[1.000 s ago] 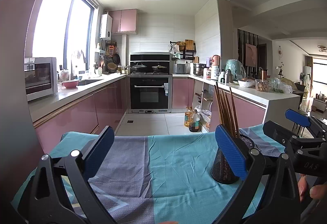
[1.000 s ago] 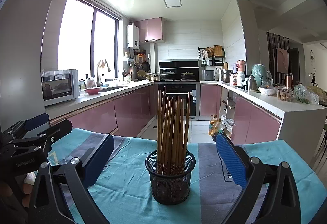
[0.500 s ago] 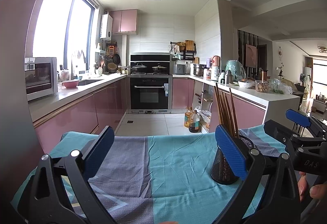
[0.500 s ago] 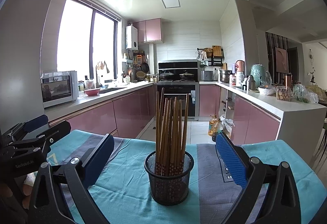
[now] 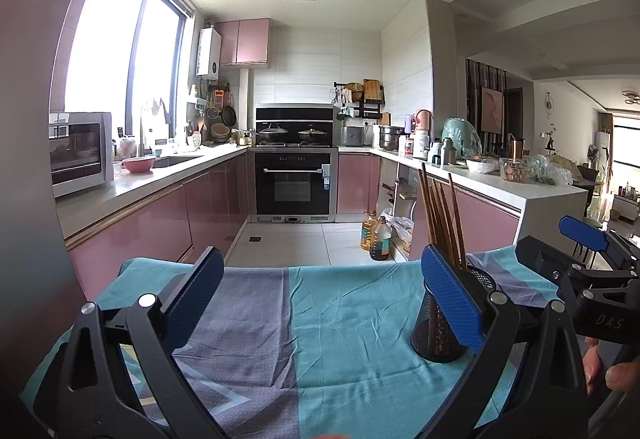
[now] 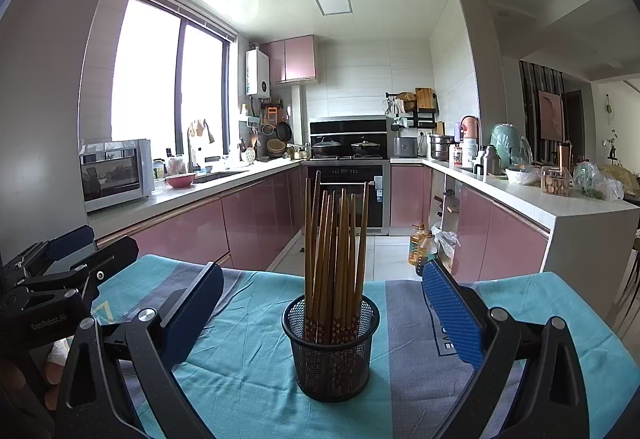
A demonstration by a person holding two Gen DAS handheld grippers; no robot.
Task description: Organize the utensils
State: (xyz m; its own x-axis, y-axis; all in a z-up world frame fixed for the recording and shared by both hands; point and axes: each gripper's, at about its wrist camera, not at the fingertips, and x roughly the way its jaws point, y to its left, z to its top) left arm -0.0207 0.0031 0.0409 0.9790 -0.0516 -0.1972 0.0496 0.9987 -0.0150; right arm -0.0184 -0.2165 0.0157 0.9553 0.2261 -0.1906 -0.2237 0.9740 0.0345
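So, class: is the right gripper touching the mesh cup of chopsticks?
Apart. In the right wrist view the right gripper is open, and bare tablecloth shows between each blue pad and the mesh cup.

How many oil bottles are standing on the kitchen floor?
2: a yellow oil bottle and a darker bottle just in front of it, side by side by the right-hand cabinets. Others may be hidden behind them.

Your black mesh holder stands upright at six o'clock in the right wrist view, packed with brown wooden chopsticks standing nearly vertical, patterned ends down.
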